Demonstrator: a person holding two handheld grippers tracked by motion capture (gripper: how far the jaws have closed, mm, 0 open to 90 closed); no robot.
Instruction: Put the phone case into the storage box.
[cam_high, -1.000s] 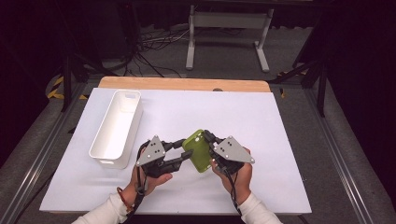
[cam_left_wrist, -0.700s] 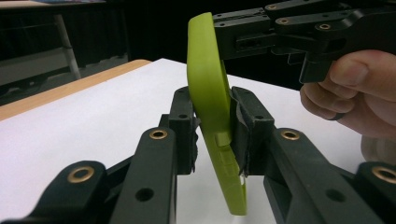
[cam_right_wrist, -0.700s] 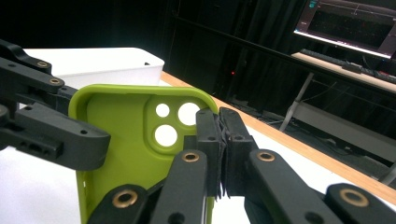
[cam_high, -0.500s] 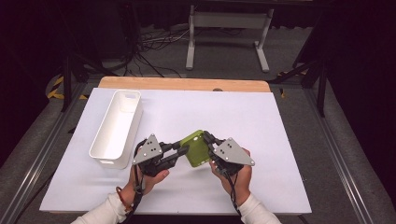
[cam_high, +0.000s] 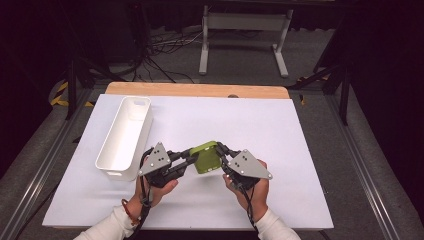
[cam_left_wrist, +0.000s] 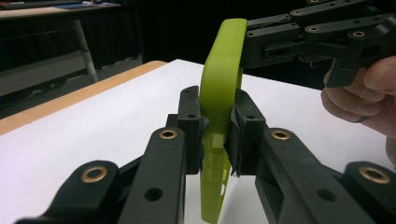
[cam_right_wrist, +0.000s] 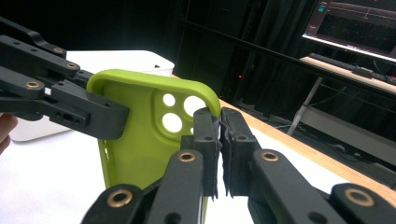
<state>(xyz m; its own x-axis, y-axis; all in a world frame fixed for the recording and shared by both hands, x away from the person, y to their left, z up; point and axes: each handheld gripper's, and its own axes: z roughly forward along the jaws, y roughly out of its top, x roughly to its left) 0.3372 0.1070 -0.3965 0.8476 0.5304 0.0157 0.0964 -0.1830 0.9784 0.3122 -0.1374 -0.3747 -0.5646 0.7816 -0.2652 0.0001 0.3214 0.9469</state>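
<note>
I am clamping both grippers, left gripper (cam_high: 186, 159) and right gripper (cam_high: 223, 154), on opposite edges of the green phone case (cam_high: 206, 157) (camera holes visible), holding it above the table (cam_high: 300, 150), near the white bin (cam_high: 125, 137).

Left of my grippers the white bin (cam_high: 125, 137) blocks passage; beyond and right of the bin, the worktop (cam_high: 280, 130) lies bare.

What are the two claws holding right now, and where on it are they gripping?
Both hold the green phone case: the left claw pinches one side edge, and the right claw pinches the opposite edge beside the camera holes.
</note>
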